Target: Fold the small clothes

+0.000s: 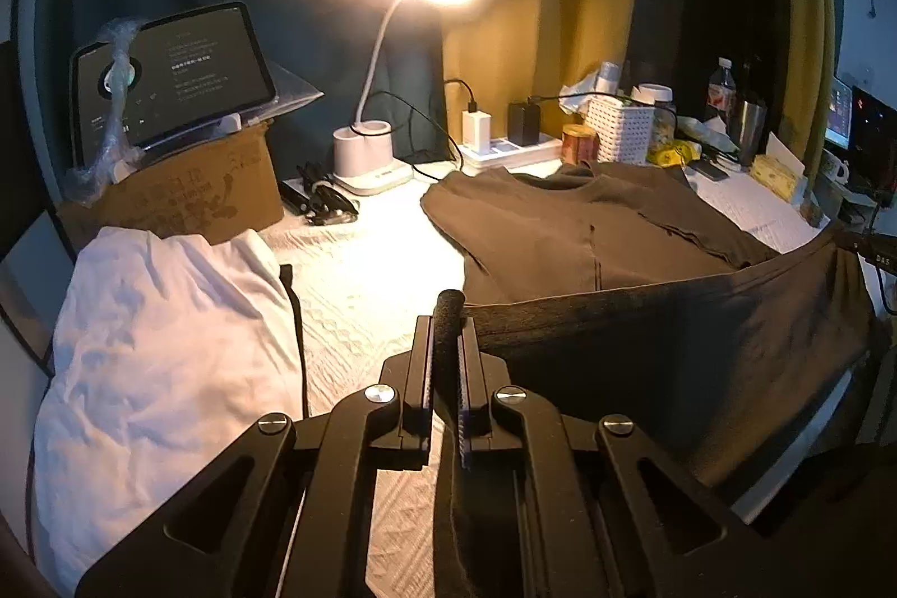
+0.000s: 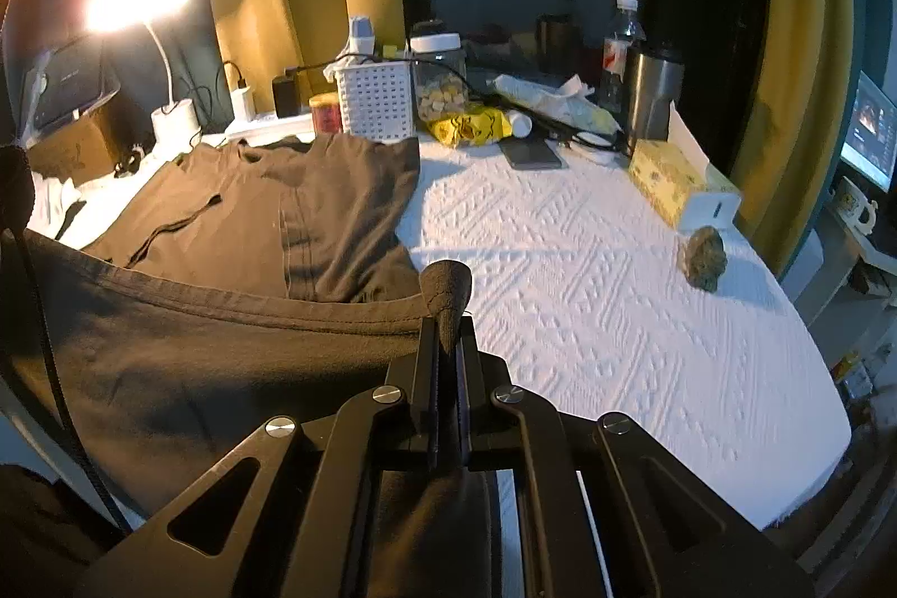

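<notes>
A dark brown T-shirt (image 1: 566,228) lies on the white textured table cover, its collar toward the back. My left gripper (image 1: 448,329) is shut on the left corner of its bottom hem, with a fold of cloth sticking up between the pads. My right gripper (image 2: 447,323) is shut on the right corner of the same T-shirt (image 2: 269,211). The hem hangs taut between the two grippers, lifted above the table, and the lower part of the shirt droops toward me. The right gripper shows at the right edge of the left wrist view.
A white garment (image 1: 162,357) lies heaped at the left. Behind it stand a cardboard box (image 1: 190,200) with a tablet and a lit desk lamp (image 1: 367,149). A white basket (image 2: 375,99), jar, bottle, steel tumbler (image 2: 650,88), tissue box (image 2: 673,183) and small rock (image 2: 703,256) crowd the back and right.
</notes>
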Tool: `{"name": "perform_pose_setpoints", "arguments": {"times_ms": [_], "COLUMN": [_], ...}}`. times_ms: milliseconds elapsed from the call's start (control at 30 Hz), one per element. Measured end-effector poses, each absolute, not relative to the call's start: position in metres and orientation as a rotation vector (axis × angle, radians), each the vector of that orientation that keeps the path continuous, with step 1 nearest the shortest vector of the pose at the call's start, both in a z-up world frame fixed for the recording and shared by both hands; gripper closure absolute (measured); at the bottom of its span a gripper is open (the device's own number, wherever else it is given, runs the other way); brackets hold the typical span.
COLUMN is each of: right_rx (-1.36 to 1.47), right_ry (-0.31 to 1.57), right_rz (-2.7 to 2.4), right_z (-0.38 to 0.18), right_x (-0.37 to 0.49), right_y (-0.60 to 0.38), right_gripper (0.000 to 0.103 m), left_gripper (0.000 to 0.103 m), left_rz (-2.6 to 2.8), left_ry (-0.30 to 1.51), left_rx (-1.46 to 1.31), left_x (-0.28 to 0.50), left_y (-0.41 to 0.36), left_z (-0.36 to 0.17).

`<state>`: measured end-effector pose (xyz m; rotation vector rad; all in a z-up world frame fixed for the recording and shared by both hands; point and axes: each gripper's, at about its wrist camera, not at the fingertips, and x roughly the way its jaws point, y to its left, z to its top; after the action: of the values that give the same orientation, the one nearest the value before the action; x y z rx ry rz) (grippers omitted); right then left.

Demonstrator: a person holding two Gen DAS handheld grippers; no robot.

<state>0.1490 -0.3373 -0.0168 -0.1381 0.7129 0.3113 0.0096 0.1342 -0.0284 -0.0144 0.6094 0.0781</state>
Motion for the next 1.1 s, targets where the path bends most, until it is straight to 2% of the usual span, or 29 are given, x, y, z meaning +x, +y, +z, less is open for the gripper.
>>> {"name": "perform_pose_setpoints", "arguments": {"times_ms": [1100], "right_rx": [-0.124], "right_ry": [0.59], "right_rz": [0.348], "right_z": [0.027], "right_x": [0.252], "right_y": [-0.316], "right_gripper": [0.097], "left_gripper": [0.098], "left_rz": [0.118], "left_ry": [0.531], "left_rx": [0.024], "left_x": [0.097], "left_y": [0.154], "left_z": [0.009]}}
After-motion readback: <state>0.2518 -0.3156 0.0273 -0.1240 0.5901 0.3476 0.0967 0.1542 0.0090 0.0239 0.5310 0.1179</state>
